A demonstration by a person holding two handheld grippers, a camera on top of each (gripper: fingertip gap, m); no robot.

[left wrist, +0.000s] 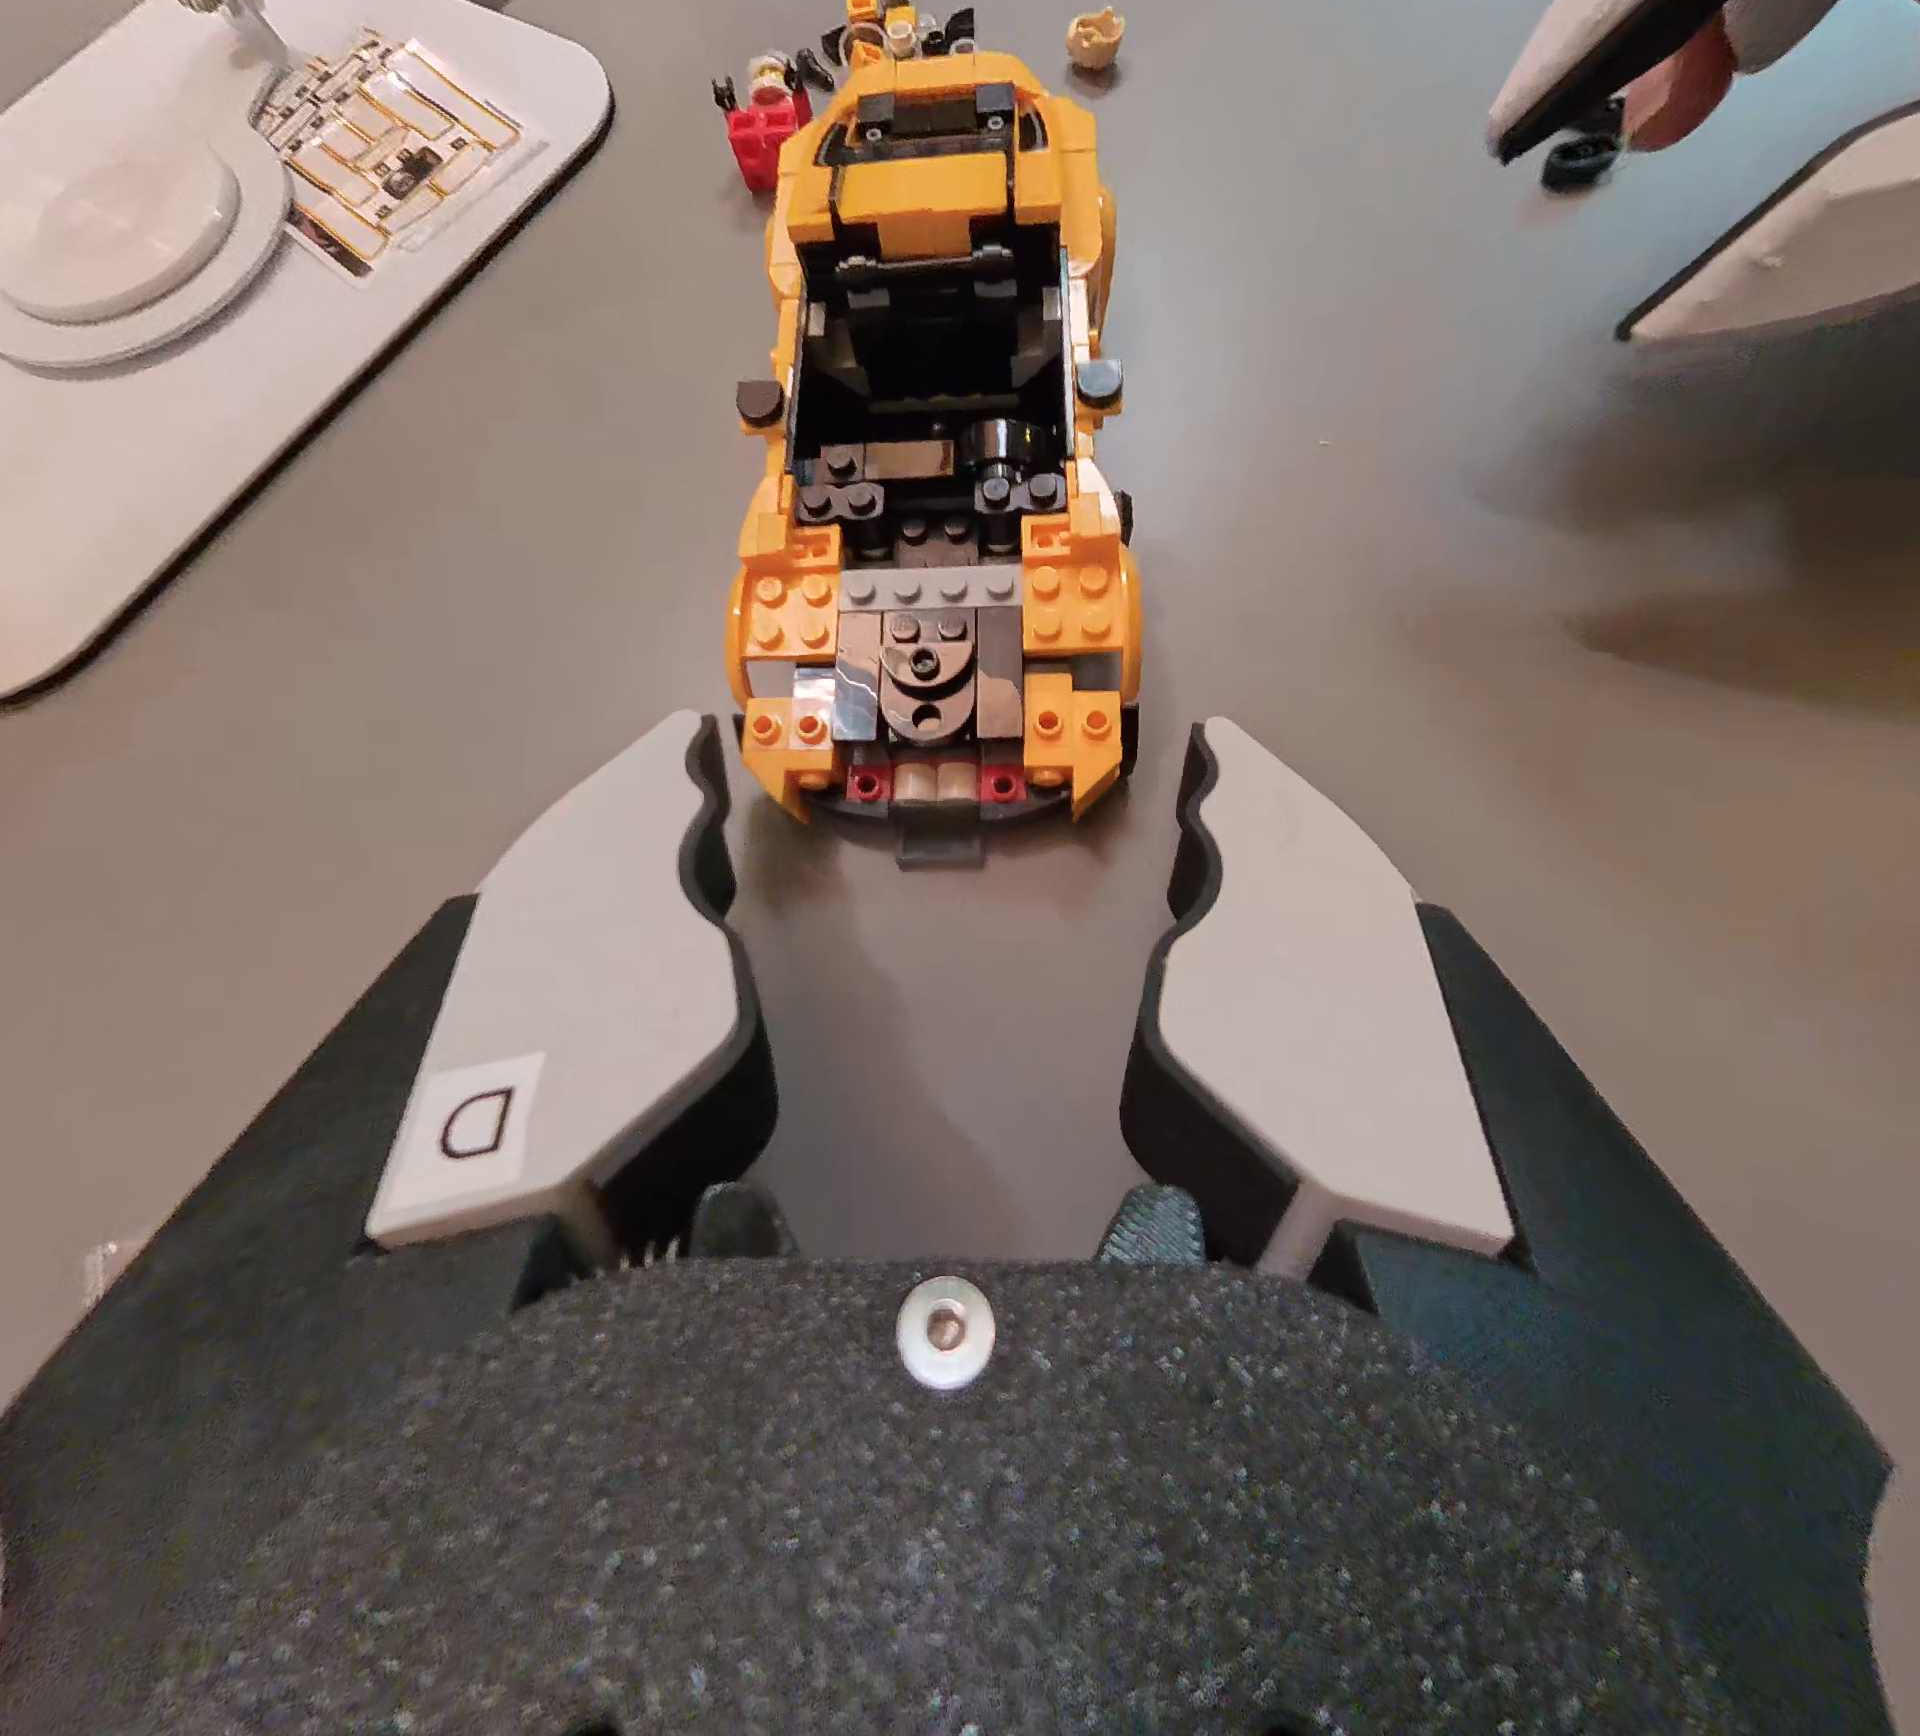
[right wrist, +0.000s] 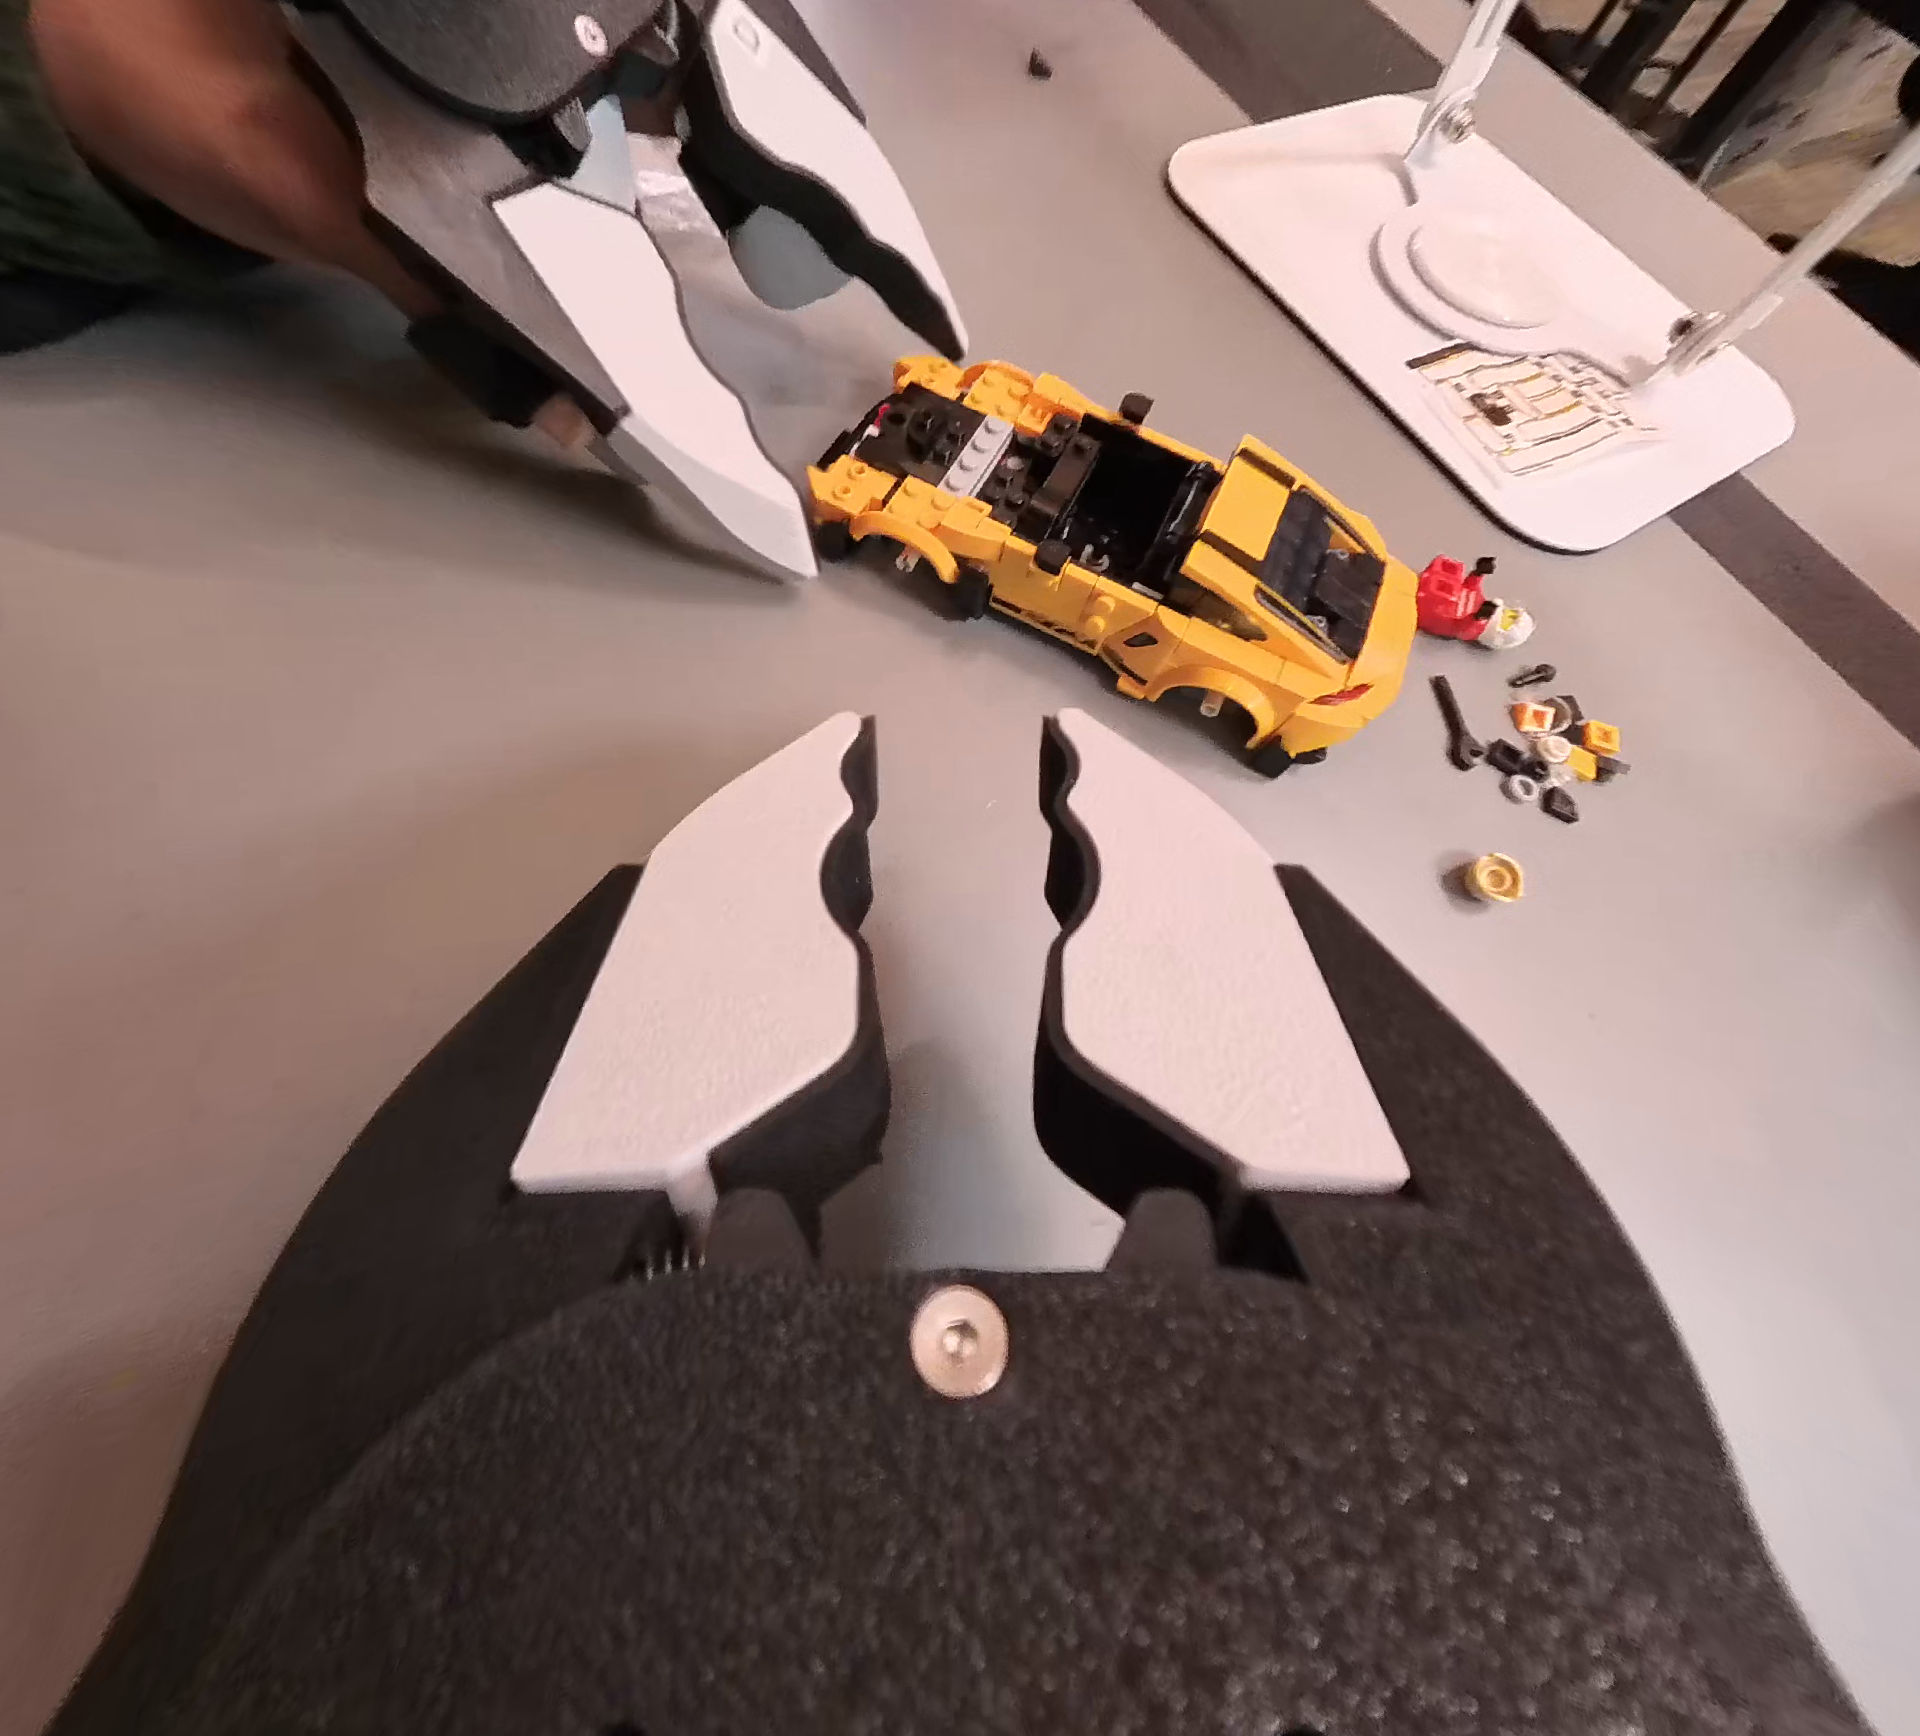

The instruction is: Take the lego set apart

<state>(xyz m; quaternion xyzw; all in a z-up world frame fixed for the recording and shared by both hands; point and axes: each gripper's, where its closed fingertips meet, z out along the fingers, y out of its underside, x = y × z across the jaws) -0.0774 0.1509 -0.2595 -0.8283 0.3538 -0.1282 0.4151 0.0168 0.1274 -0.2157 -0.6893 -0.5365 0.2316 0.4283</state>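
Note:
A yellow lego car stands on the grey table, roof off, black interior and rear studs bare. My left gripper is open and empty, its fingertips on either side of the car's rear end, not closed on it. In the right wrist view the car lies side-on and the left gripper sits at its rear. My right gripper is open with a narrow gap, empty, a short way from the car's side. It also shows in the left wrist view at the upper right.
Loose small parts and a red minifigure lie past the car's nose. A tan round piece lies apart. A small black wheel lies by the right gripper's fingertip. A white stand base carries a sticker sheet.

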